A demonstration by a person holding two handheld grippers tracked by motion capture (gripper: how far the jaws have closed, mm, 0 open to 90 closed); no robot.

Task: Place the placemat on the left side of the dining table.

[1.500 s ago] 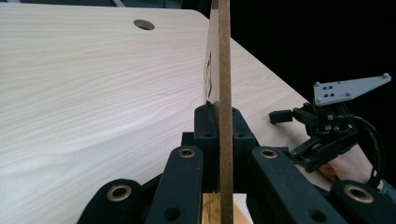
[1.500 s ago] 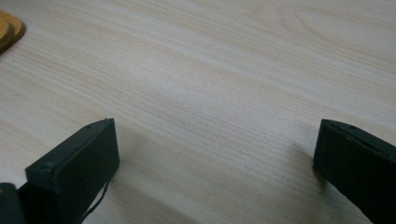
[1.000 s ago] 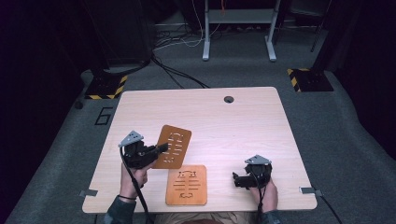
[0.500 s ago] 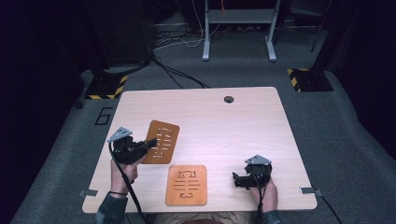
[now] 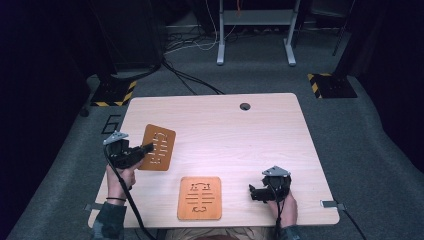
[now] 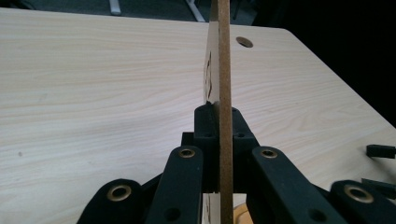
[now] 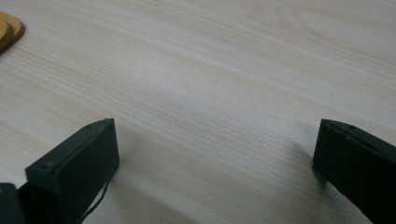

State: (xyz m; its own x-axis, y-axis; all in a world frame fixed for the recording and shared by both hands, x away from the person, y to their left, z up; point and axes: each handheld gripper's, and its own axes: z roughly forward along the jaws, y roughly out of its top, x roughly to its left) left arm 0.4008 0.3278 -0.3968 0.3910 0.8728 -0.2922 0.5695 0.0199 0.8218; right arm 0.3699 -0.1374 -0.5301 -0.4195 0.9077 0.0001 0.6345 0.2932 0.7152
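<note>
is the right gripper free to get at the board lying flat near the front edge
Probably yes. The right gripper has its jaws open and holds nothing, and bare table lies between it and the flat board. The left gripper is off to the side, clamping the other board.

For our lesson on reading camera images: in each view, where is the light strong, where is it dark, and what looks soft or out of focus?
High view: the table is brightly lit, the floor around it falls into darkness. Left gripper view: the held board shows edge-on, its near end and the left gripper slightly soft. Right gripper view: the right gripper has blurred fingers casting soft shadows on the wood.
</note>
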